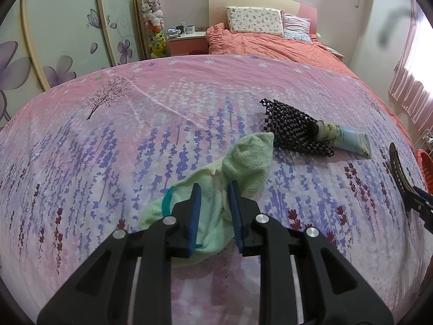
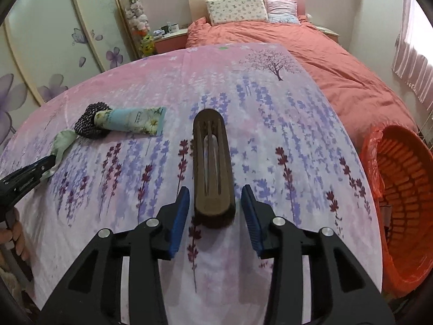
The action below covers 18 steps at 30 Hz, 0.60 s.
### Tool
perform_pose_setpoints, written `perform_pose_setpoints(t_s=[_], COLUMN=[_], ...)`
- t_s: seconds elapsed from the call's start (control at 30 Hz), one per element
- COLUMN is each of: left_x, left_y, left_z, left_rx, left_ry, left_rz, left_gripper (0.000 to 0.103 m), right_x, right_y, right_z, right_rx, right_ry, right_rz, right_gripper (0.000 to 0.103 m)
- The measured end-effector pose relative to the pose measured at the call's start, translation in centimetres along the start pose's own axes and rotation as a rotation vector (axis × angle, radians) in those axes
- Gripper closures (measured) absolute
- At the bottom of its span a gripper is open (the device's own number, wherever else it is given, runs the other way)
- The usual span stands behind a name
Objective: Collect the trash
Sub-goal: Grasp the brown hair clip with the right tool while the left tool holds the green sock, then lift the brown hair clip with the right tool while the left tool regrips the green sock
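A pale green sock [image 1: 243,162] lies on the flowered bedsheet [image 1: 108,140]; my left gripper [image 1: 215,189] is open with its fingers on either side of the sock's middle. A brown hair clip [image 2: 213,162] lies lengthwise on the sheet; my right gripper [image 2: 215,197] is open with its near end between the fingers. A black mesh piece [image 1: 292,130] and a light blue cream tube [image 1: 343,136] lie together beyond the sock; they also show in the right wrist view, mesh [image 2: 90,120] and tube [image 2: 132,120]. The sock [image 2: 61,142] and left gripper [image 2: 50,162] show at that view's left.
An orange basket lined with an orange bag [image 2: 400,189] stands off the bed's right side. A salmon duvet [image 2: 338,62] and pillows [image 2: 235,8] lie further up the bed. A wardrobe with flower decals [image 1: 67,27] and a nightstand [image 1: 186,38] stand at the left.
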<state>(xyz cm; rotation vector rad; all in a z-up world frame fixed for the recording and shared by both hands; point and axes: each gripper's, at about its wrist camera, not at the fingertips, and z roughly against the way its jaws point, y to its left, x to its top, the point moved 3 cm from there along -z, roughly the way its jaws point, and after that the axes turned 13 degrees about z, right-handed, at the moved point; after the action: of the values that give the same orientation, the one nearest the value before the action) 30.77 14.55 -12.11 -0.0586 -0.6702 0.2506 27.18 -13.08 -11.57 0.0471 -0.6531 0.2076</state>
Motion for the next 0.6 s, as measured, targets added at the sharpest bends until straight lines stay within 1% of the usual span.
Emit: perform_pose_setpoints(t_s=[0.17,0.27,0.4,0.47,0.53,0.6], left_x=[0.1,0.1,0.1,0.1,0.2,0.3], left_y=[0.4,0.7,0.6,0.8,1.3,1.9], left_z=[-0.1,-0.1,-0.1,0.0,0.0,0.3], left_rx=[0.001,0.001,0.002,0.005,-0.010,-0.042], left_ry=[0.000,0.000,0.000,-0.001,-0.001,0.001], left_rz=[0.009,0.009,0.009,0.009,0.024,0.047], left_gripper=[0.077,0.076,0.076,0.075,0.070,0.058], right_x=[0.9,1.0,0.8,0.1,-0.4,-0.7], right_y=[0.1,0.3,0.1,0.1,-0.2,-0.6], right_z=[-0.8,-1.2,-0.9,-0.4,0.0,0.1], right_rx=[-0.033,-0.073,-0.070,-0.090,-0.087,-0.076], right_ry=[-0.010,-0.024,-0.024,-0.021,-0.023,-0.026], right_rz=[0.012,0.034,0.042,0.054,0.041,0.015], right_gripper=[0.062,0.070,0.070,0.070,0.070,0.070])
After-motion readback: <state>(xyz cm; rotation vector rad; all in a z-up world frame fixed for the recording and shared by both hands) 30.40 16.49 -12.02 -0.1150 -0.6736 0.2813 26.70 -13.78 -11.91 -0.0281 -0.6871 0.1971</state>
